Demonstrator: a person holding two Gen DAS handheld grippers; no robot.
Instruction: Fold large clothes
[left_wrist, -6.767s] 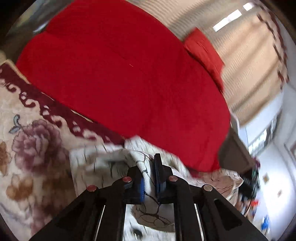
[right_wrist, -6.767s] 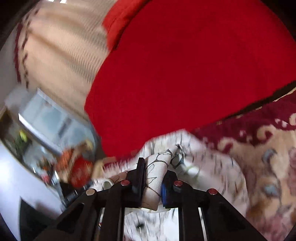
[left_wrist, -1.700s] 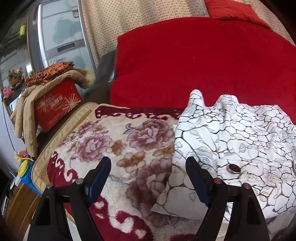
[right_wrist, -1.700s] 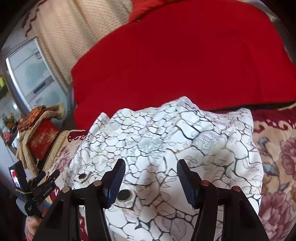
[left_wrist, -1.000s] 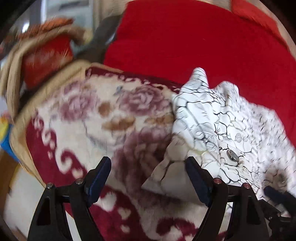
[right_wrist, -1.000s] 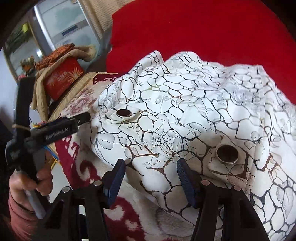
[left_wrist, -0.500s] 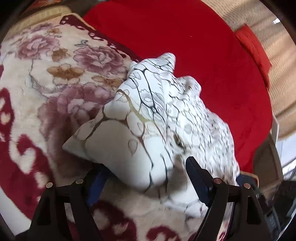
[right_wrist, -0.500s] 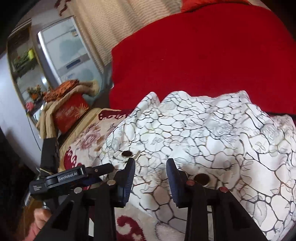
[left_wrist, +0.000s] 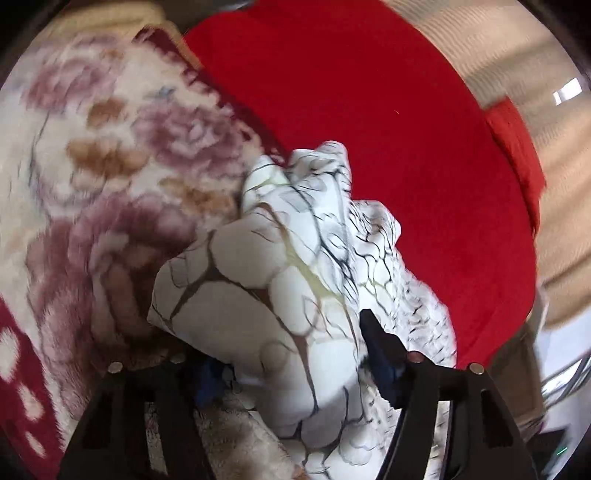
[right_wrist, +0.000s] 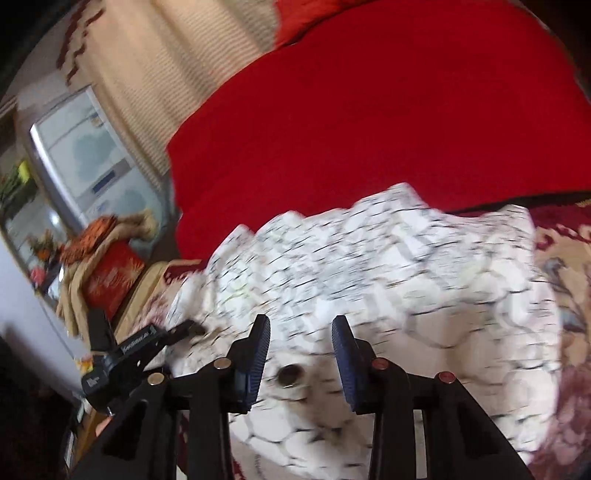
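A white garment with a black crackle print lies bunched on a floral blanket. My left gripper has the garment's thick folded corner between its jaws, which are closing. The cloth covers the left finger and lies against the right finger. In the right wrist view the garment spreads wide and blurred. My right gripper hovers over its near edge, jaws partly apart with nothing pinched. A metal snap shows through the gap. The left gripper reaches the garment's left corner.
A big red cover lies behind the garment, with a red pillow at its far end. A beige curtain hangs behind. At the left stand a fridge and a red box draped with blankets.
The left gripper rolled and slid onto the garment's corner, and its jaws narrowed around it. The right gripper's jaws narrowed, and it drew back along the garment's near edge.
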